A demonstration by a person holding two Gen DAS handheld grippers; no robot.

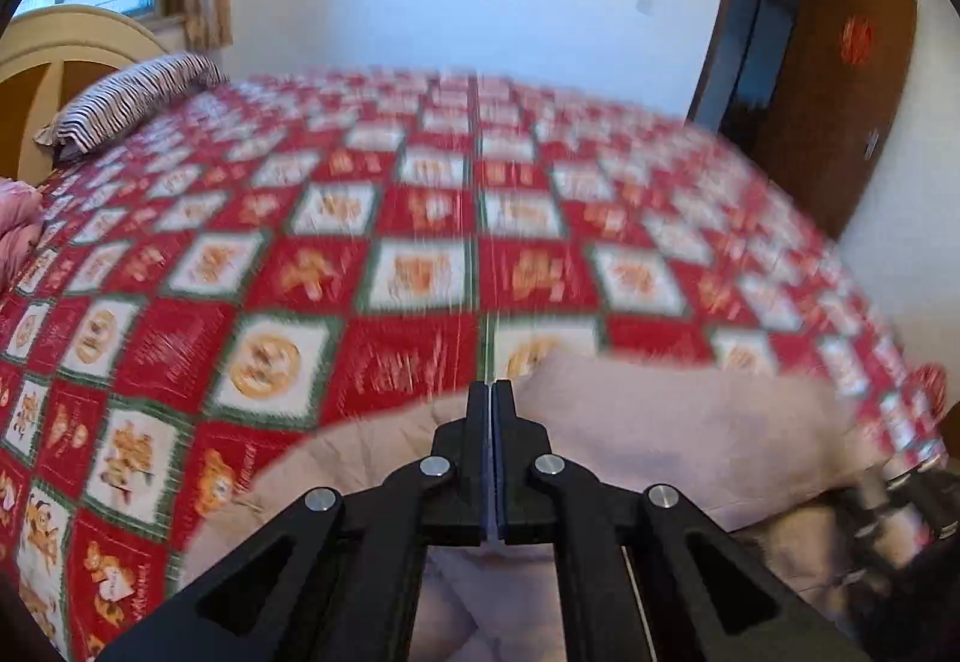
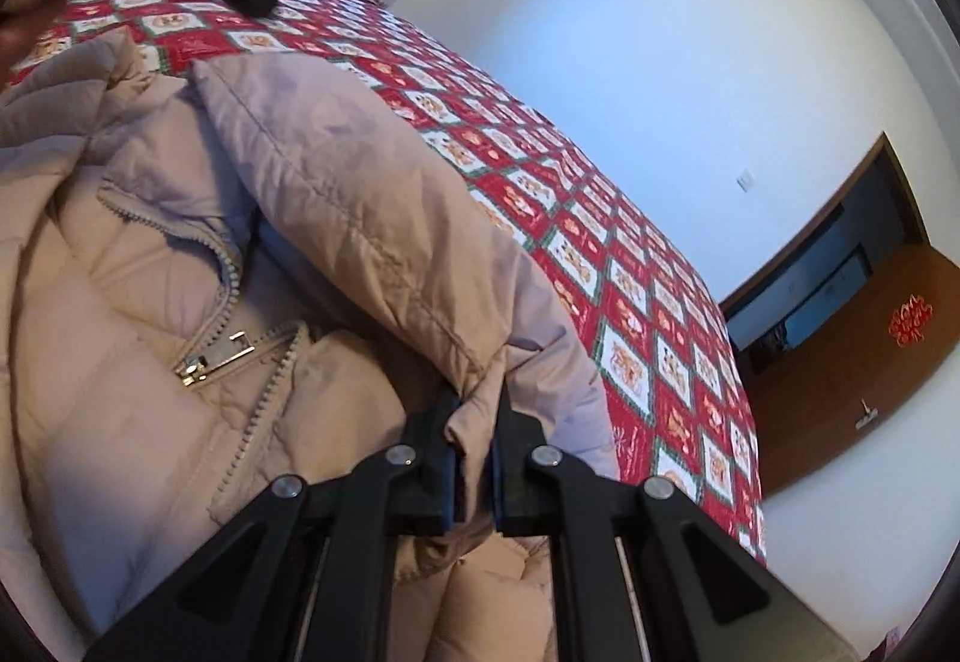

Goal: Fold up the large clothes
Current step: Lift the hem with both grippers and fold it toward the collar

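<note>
the bed (image 1: pixel 420 218) fills most of both views, covered by a red and white checked quilt (image 2: pixel 624 314), with a striped pillow (image 1: pixel 132 107) by the headboard and a brown door (image 2: pixel 852 362) in the far wall. the puffy beige jacket (image 2: pixel 180 350) lies at the near edge of the bed, front side up, its zipper (image 2: pixel 240 302) partly open near the collar. its bulk sits to the left of and under the right claw (image 2: pixel 474 440), while in the left wrist view it spreads below and to the right of the left claw (image 1: pixel 492 422).

the right claw is pinching a gathered fold of the jacket's edge, a sleeve or hem by the look of it, and the fabric arches up and away from the jaws toward the far left. the left claw has its jaws pressed together; that view is blurred and nothing is visibly caught between them, though jacket fabric lies directly beneath.

the right hand holds the jacket, so the fold likely turns on carrying that lifted flap leftward, across the zipper line and over the body.
</note>
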